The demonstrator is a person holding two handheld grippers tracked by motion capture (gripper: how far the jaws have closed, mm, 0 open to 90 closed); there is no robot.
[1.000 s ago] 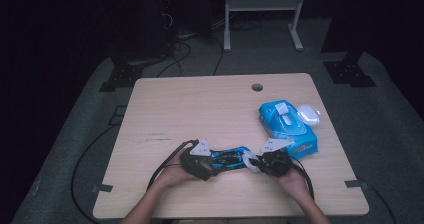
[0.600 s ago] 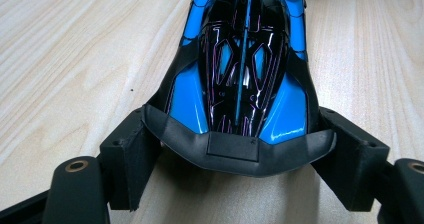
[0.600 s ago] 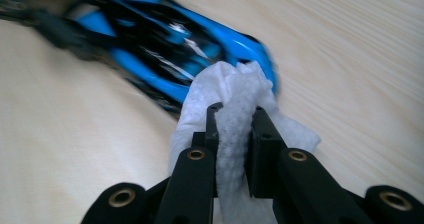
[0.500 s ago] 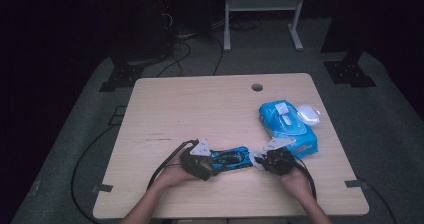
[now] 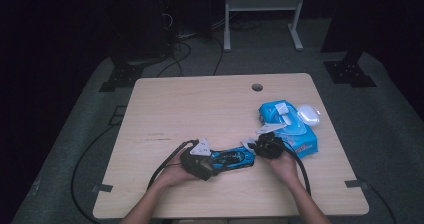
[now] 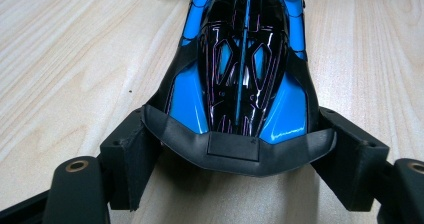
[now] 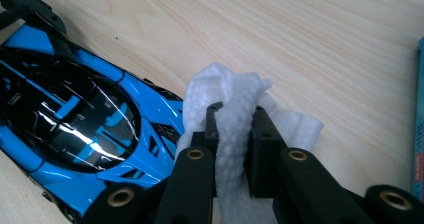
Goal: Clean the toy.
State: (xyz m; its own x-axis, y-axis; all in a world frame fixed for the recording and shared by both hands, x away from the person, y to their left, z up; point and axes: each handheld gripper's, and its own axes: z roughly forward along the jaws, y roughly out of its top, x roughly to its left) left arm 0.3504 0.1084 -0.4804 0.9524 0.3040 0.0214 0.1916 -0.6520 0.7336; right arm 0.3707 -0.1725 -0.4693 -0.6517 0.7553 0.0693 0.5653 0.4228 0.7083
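The wooden table (image 5: 200,109) carries everything, and the blue toy car (image 5: 232,158) lies near its front edge, serving as the landmark. Beyond the car's right end sits a blue wipes pack (image 5: 290,126), with a small white object (image 5: 308,114) on its far side. At the car's left end, the left gripper (image 6: 240,149) clamps the car's black tail between its jaws. At the car's right end, the right gripper (image 7: 235,121) pinches a white wipe (image 7: 240,114) tightly, the cloth touching the bodywork.

high: overhead, far | gripper views: close, share toy car (image 6: 243,64)
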